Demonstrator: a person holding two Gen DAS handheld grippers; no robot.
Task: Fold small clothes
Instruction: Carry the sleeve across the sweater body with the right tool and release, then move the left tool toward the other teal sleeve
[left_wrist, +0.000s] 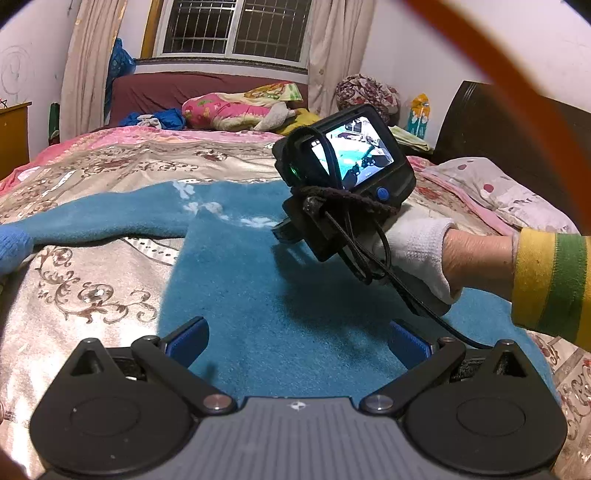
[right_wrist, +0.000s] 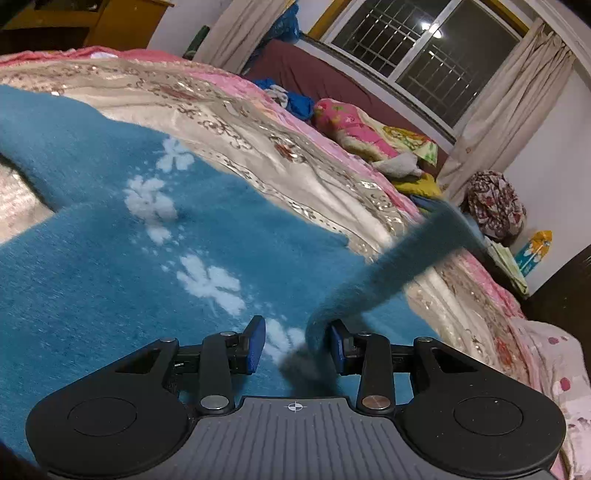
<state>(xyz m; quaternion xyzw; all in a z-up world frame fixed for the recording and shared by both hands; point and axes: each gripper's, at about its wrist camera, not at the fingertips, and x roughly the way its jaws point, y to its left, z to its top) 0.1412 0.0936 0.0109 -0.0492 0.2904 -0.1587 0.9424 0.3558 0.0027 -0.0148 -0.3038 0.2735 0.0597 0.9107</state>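
Item: blue sweater (right_wrist: 92, 266), spread flat on the bed (right_wrist: 258, 147). Step: folding a sleeve (right_wrist: 388, 273) inward. Right hand-held gripper (right_wrist: 297, 345): jaws apart, sleeve end between them, seemingly just touching one pad. Left hand-held gripper (left_wrist: 295, 343): jaws wide, empty, over the sweater's hem. Next: lay the sleeve across the sweater.

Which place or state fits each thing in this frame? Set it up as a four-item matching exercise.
Things:
1. left claw
2. right claw
3. teal sweater
4. window

Places or states:
A. spread flat on the patterned bedspread
B. jaws wide apart, nothing between them
C. on the far wall, barred, curtains at both sides
D. jaws part open, the sweater's sleeve resting against one pad

Pairs: 1-B, 2-D, 3-A, 4-C
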